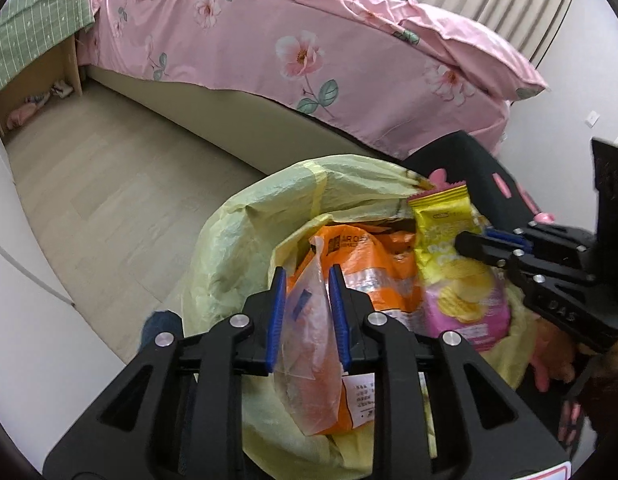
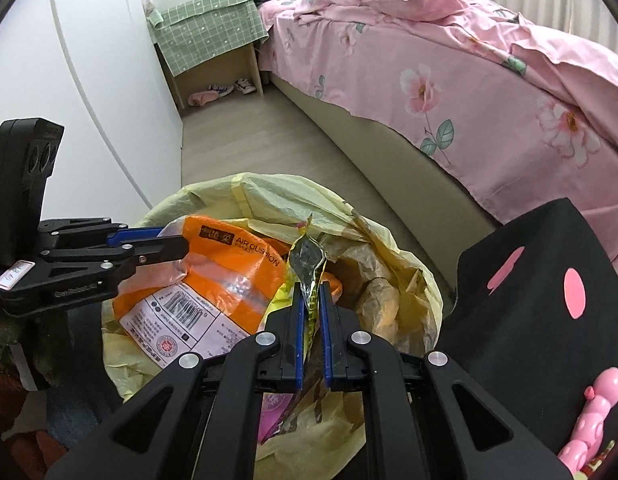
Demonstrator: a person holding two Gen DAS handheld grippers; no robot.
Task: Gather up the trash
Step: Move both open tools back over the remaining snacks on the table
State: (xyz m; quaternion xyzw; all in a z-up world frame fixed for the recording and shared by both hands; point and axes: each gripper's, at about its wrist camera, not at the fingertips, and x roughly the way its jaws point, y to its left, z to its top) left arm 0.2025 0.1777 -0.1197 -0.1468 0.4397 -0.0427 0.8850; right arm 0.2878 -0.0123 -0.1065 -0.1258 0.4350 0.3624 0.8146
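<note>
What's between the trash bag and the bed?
Only bare wood floor lies between the yellow trash bag and the pink bed, clearest in the right wrist view; the left wrist view shows the same empty strip.

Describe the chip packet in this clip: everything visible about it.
The chip packet is a glossy yellow foil pouch, pink lower down, printed with chip pictures, and has a serrated top edge. It stands upright over the open yellow trash bag, beside the orange mailer. The right tongs are shut on it edge-on, its silver-lined top poking above the pads. Its lower end looks inside the bag.
</note>
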